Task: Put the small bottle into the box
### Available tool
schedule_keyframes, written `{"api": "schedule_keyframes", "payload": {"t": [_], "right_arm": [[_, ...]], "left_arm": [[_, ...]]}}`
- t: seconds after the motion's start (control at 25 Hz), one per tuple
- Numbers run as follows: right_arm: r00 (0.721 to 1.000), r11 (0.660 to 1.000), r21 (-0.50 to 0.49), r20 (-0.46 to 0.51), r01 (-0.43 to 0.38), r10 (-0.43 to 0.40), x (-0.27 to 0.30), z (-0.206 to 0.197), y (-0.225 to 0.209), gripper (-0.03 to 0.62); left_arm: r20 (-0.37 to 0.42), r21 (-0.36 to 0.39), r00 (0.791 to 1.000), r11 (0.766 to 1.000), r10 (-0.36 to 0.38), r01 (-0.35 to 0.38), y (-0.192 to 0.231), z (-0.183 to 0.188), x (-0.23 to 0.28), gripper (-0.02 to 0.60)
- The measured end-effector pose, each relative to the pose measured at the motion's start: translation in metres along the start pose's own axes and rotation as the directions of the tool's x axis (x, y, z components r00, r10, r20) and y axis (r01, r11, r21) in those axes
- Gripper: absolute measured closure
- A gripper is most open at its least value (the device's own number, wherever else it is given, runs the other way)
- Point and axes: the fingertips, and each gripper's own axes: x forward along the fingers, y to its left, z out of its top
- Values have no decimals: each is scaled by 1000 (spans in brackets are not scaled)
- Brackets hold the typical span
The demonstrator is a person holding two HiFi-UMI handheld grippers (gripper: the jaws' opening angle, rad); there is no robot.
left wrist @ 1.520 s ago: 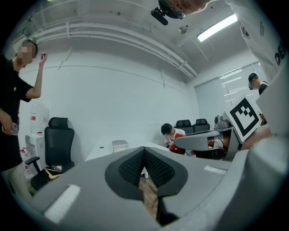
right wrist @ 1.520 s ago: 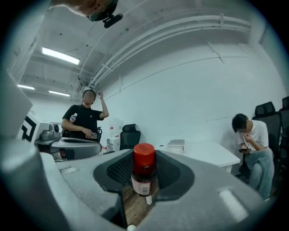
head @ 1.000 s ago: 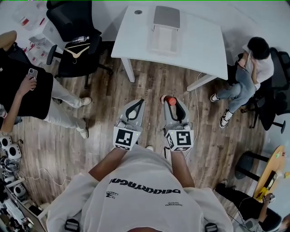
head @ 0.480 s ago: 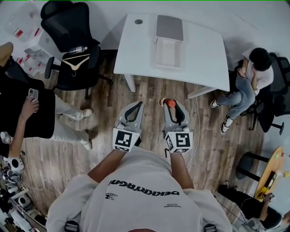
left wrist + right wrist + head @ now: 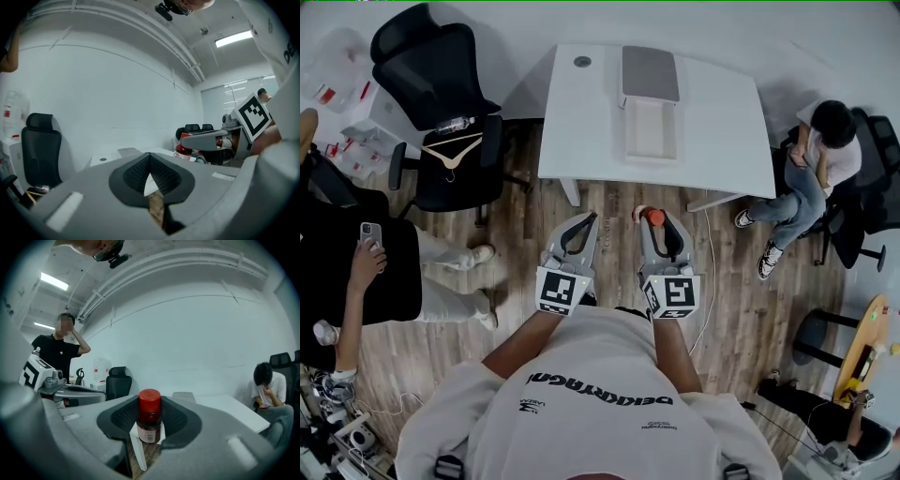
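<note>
A small dark bottle with a red cap (image 5: 149, 422) stands upright between the pads of my right gripper (image 5: 150, 430), which is shut on it. In the head view the red cap (image 5: 655, 217) shows at the tip of the right gripper (image 5: 658, 221), over the wooden floor just short of the white table (image 5: 722, 131). On the table lies the open white box (image 5: 652, 129), with its grey lid (image 5: 650, 73) behind it. My left gripper (image 5: 589, 218) is held level beside the right one. Its jaws meet at the tips (image 5: 150, 155) with nothing in them.
A black office chair (image 5: 441, 66) with a wooden hanger (image 5: 453, 153) on its seat stands left of the table. One person (image 5: 825, 141) sits at the table's right end; another (image 5: 366, 272) stands at the left holding a phone. A cable (image 5: 705, 244) runs over the floor by the table leg.
Both grippers have travelled forward together toward the table, which now sits closer in the head view. The bottle stays in the right gripper. The person on the left has slid further back.
</note>
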Motion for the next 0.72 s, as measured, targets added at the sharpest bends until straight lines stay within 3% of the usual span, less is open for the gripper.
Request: {"api": "schedule_keyframes", "payload": {"t": [0.72], "right_arm": [[1000, 1000, -21, 6, 23, -23, 23, 0, -12, 457]], "left_arm": [[3, -5, 999, 999, -51, 51, 3, -5, 32, 577]]}}
